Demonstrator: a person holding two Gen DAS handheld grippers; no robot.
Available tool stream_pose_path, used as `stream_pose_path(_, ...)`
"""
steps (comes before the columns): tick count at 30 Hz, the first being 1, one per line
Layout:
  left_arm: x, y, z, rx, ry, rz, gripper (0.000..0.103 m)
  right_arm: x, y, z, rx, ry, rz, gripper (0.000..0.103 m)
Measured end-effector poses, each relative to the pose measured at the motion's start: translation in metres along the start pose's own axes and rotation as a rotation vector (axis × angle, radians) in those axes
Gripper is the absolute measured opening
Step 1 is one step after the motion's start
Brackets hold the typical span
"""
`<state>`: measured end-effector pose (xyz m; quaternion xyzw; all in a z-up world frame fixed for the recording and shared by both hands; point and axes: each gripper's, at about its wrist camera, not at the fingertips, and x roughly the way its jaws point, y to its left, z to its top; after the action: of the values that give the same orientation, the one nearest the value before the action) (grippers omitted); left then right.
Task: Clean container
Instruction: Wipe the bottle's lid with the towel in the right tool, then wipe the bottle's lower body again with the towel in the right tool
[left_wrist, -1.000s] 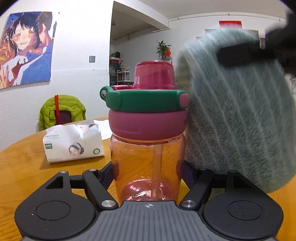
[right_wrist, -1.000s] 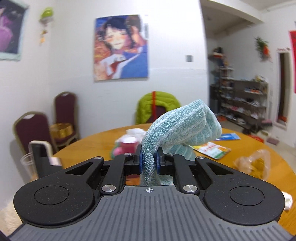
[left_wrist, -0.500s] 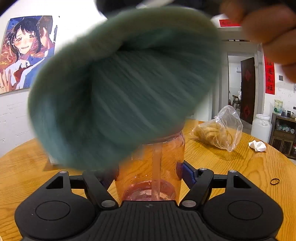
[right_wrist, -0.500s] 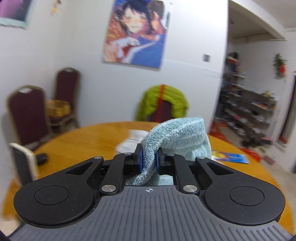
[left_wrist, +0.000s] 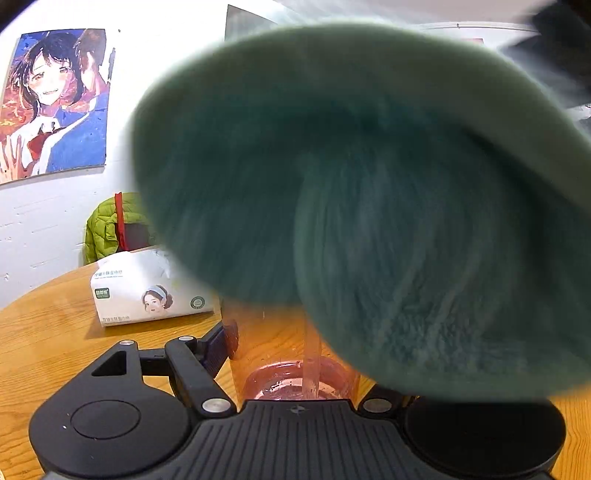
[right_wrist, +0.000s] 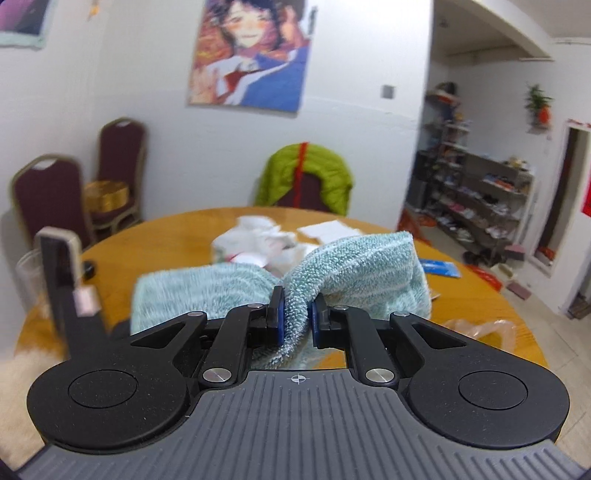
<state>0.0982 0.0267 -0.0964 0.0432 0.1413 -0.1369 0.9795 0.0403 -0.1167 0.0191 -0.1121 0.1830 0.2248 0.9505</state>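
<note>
Two grippers busy here: the left gripper (left_wrist: 295, 347) is clamped round the bottle (left_wrist: 295, 365), standing upright near the tabletop's (left_wrist: 48, 332) edge, while the right gripper (right_wrist: 297, 319) pinches the cloth (right_wrist: 354, 266) tight, draped over the bottle's top, tissue pack (left_wrist: 147, 295) just behind.

right gripper (right_wrist: 297, 319) — black linkage arms, silver pivot screws, blue pads, round black hubs — ribbed grey body with a crosshair mark.
</note>
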Motion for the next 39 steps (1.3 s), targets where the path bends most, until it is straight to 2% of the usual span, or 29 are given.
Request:
stream_pose_path(2,0.0,-0.001,0.0,0.001,0.0,0.001,0.072,-0.01,0.011,-0.004,-0.033,-0.002,0.072,0.013)
stream_pose_path(5,-0.001,-0.001,0.0,0.0,-0.002,0.001,0.072,-0.016,0.026,0.006,-0.06,-0.068,0.126,0.013)
stream_pose_path(7,-0.002,-0.002,0.0,0.0,-0.003,0.001,0.071,-0.004,0.036,0.018,-0.103,-0.099,0.09,0.013)
stream_pose_path(10,-0.002,-0.002,0.001,0.0,-0.003,-0.002,0.071,0.026,0.042,0.035,-0.132,-0.088,0.035,0.013)
stream_pose_path(13,-0.003,-0.002,0.001,-0.002,-0.003,-0.006,0.071,0.053,0.034,0.049,-0.155,-0.082,-0.066,0.013)
stream_pose_path(16,-0.004,-0.004,0.002,-0.002,-0.001,-0.006,0.071,0.066,0.011,0.051,-0.109,-0.032,-0.132,0.013)
stream_pose_path(22,-0.005,-0.007,0.003,-0.003,0.003,-0.002,0.072,0.065,-0.049,0.015,0.017,0.109,-0.24,0.013)
stream_pose_path(27,-0.008,-0.011,0.007,-0.025,0.015,0.007,0.073,0.03,-0.084,-0.018,0.142,0.069,-0.256,0.014)
stream_pose_path(29,-0.009,-0.006,0.009,-0.045,0.015,0.003,0.074,0.018,-0.093,-0.032,0.215,0.034,-0.211,0.014)
stream_pose_path(33,-0.007,-0.001,0.005,-0.108,-0.005,-0.029,0.077,0.019,-0.112,-0.064,0.439,0.004,-0.001,0.014)
stream_pose_path(36,-0.005,0.004,0.005,-0.16,-0.015,-0.063,0.076,0.036,-0.12,-0.091,0.602,0.037,0.172,0.014)
stream_pose_path(38,-0.003,0.004,0.006,-0.166,-0.021,-0.074,0.076,0.062,-0.118,-0.112,0.663,0.092,0.24,0.015)
stream_pose_path(39,-0.002,0.008,0.007,-0.169,-0.024,-0.07,0.075,0.07,-0.117,-0.118,0.659,0.123,0.231,0.016)
